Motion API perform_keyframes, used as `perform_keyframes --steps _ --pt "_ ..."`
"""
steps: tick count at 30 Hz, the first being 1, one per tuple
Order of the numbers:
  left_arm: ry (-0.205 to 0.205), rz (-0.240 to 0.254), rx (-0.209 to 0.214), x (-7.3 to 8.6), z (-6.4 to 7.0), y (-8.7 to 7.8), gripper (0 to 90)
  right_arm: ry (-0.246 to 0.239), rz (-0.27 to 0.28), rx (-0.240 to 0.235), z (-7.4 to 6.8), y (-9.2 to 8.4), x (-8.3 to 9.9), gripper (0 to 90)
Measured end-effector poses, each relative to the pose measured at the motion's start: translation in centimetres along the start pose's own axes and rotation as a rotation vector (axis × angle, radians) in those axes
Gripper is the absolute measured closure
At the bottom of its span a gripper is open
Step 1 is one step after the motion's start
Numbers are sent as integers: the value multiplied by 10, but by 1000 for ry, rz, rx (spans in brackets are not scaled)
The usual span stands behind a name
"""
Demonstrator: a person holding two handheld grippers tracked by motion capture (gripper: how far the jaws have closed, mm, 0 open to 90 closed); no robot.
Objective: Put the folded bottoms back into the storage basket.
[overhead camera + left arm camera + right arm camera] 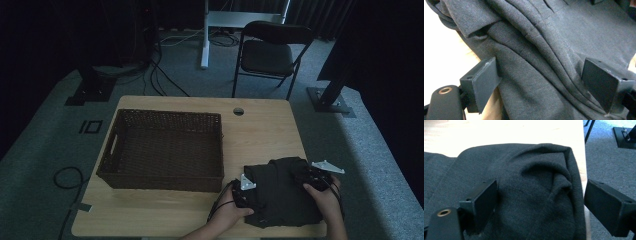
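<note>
A dark grey folded garment (282, 192) lies on the near right part of the wooden table (260, 132). My left gripper (243, 191) rests at the garment's left edge, held by a hand. In the left gripper view its jaws stand wide apart over the rumpled folds of the garment (544, 50), so the left gripper (541, 75) is open. My right gripper (312, 178) sits at the garment's right side near the table's right edge. Its jaws straddle a rounded fold of the garment (531, 182) without pressing it, and the right gripper (540, 195) is open.
A dark wicker basket (160, 181) stands on the left half of the table, close to the left gripper. A round cable hole (238, 111) is at the table's far edge. A black folding chair (270, 50) stands beyond the table.
</note>
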State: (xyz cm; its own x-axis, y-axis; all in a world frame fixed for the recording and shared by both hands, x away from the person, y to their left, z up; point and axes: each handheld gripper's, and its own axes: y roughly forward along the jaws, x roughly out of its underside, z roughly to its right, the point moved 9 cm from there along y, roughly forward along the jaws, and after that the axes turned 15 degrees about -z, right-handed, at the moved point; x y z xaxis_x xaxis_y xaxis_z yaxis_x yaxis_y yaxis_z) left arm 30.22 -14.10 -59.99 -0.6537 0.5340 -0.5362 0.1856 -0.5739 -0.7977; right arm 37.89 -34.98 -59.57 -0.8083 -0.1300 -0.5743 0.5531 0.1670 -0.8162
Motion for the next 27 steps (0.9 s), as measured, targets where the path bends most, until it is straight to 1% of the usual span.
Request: perform_keyframes --steps 3,4,6,9,11,12,14,15,16,17,18,19,20,21,22,23,24,25,27 --pt "-17 -13 19 1 -1 5 134 -13 -23 -19 -3 3 1 124" --pt "-18 -6 26 0 -2 6 129 -16 -26 -29 -3 4 1 129" --pt "-21 5 22 -2 -2 8 126 -24 -38 -50 -5 5 2 129" --pt "-17 10 22 -4 -2 10 112 8 -58 -78 -6 6 3 133" --pt "-17 14 29 -6 -2 11 96 29 -70 -98 -5 8 5 136" --pt "-17 21 41 -7 -1 12 80 36 -75 -108 -5 8 5 153" --pt "-14 26 50 -9 1 15 34 45 -82 -141 -8 9 6 200" --pt "-9 23 44 -10 0 15 35 52 -86 -148 -9 10 6 216" --pt "-2 22 38 -11 0 16 49 56 -86 -161 -10 9 6 266" --pt "5 20 30 -11 -1 16 78 54 -86 -185 -12 8 6 312" --pt "16 19 16 -12 -2 16 156 57 -87 -193 -13 8 6 328" --pt "19 18 14 -12 -2 16 222 59 -89 -201 -13 8 6 381" --pt "17 22 23 -12 -3 15 271 74 -97 -219 -14 7 6 435" --pt "13 23 25 -12 -5 15 326 105 -110 -247 -16 6 7 497" --pt "13 24 22 -13 -6 14 370 126 -115 -268 -18 5 7 540" --pt "10 21 28 -13 -7 14 422 138 -116 -276 -19 5 7 575" --pt "1 24 43 -13 -7 14 463 137 -113 -271 -20 4 7 598" --pt "-3 25 48 -13 -8 13 501 126 -108 -257 -21 3 7 613" --pt "16 20 53 -14 -6 11 561 107 -100 -227 -24 1 6 637"
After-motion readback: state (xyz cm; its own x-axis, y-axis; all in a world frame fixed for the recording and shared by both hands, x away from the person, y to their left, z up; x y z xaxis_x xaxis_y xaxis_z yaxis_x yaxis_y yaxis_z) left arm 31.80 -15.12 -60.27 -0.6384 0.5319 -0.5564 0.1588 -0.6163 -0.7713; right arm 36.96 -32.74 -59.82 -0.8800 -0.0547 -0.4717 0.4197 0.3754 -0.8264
